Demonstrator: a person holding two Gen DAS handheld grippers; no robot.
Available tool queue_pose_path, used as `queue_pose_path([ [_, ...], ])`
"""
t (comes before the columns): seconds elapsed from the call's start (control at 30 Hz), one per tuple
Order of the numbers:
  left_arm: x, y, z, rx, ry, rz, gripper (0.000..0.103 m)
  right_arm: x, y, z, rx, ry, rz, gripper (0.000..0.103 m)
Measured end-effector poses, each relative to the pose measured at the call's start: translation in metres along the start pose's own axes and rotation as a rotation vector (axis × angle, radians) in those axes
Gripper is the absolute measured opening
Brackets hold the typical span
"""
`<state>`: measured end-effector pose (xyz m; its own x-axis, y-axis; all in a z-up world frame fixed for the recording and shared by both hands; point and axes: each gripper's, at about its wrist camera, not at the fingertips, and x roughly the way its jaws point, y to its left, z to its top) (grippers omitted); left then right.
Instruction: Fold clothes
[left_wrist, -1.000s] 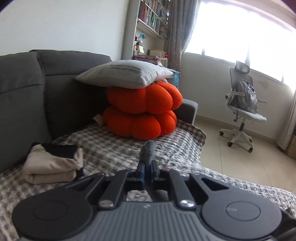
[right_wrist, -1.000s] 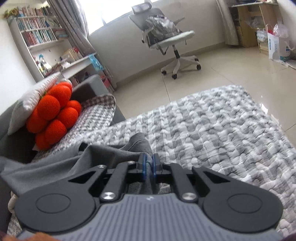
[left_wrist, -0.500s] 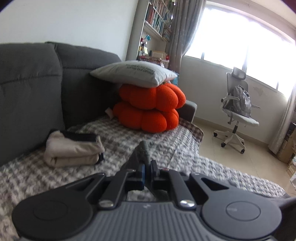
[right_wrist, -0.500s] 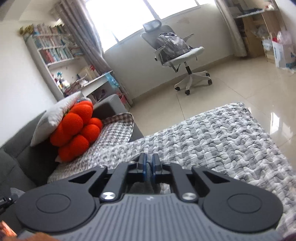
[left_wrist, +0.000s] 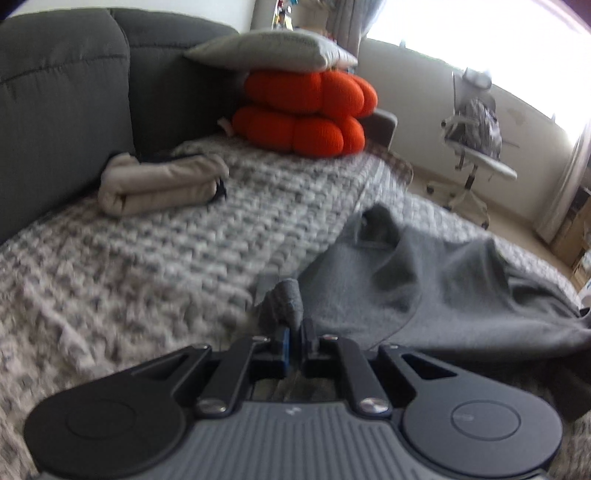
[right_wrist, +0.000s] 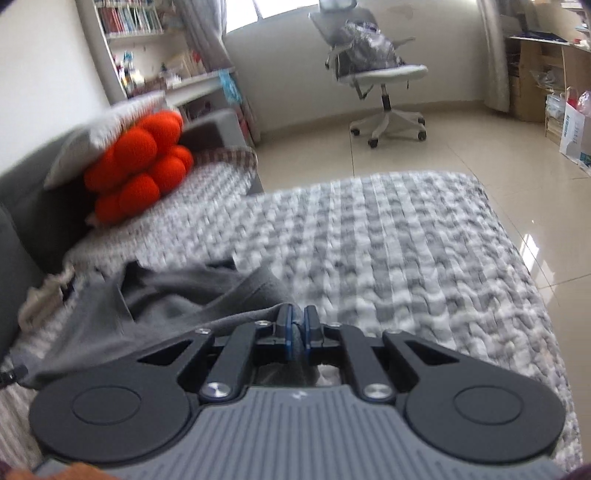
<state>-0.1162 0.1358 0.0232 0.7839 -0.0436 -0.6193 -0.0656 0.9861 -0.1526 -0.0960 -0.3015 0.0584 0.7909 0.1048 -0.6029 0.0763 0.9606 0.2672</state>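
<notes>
Nearest in the left wrist view, the left gripper (left_wrist: 294, 334) tilts downward over the sofa seat, its jaws pinched tight on a bunched ribbed edge of the grey garment (left_wrist: 424, 280). That garment spreads to the right across the grey-and-white checked blanket (left_wrist: 155, 280), rumpled, with one fold standing up at its far edge. In the right wrist view, the right gripper (right_wrist: 297, 332) also angles down, its jaws clamped on another edge of the same grey garment (right_wrist: 155, 295), which trails off to the left over the blanket (right_wrist: 388, 240). Farther left, a folded beige garment (left_wrist: 162, 182) lies against the dark grey sofa back (left_wrist: 62, 99). Beyond it sit two stacked orange cushions (left_wrist: 306, 112) under a pale pillow (left_wrist: 273, 50); the print on the pillow is too blurred to read. Far right stands a white office chair (left_wrist: 476, 136) by the window.
</notes>
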Motion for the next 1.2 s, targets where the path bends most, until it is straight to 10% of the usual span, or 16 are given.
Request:
queue_pose_path([
  [0.4,0.018,0.016,-0.020,-0.014,0.102,-0.037,0.009,0.035,0.001,-0.020,-0.055,0.134,-0.029,0.013],
  [0.53,0.009,0.023,-0.013,0.002,0.106,-0.065,0.047,0.030,-0.001,-0.015,-0.040,0.105,-0.014,0.017],
  [0.73,-0.010,0.026,0.007,0.026,0.059,-0.069,0.065,0.011,-0.010,-0.008,-0.024,0.030,0.024,0.050],
  [1.2,0.014,-0.049,0.051,0.233,-0.030,-0.206,0.066,0.016,-0.029,0.002,0.050,0.017,0.052,0.050],
])
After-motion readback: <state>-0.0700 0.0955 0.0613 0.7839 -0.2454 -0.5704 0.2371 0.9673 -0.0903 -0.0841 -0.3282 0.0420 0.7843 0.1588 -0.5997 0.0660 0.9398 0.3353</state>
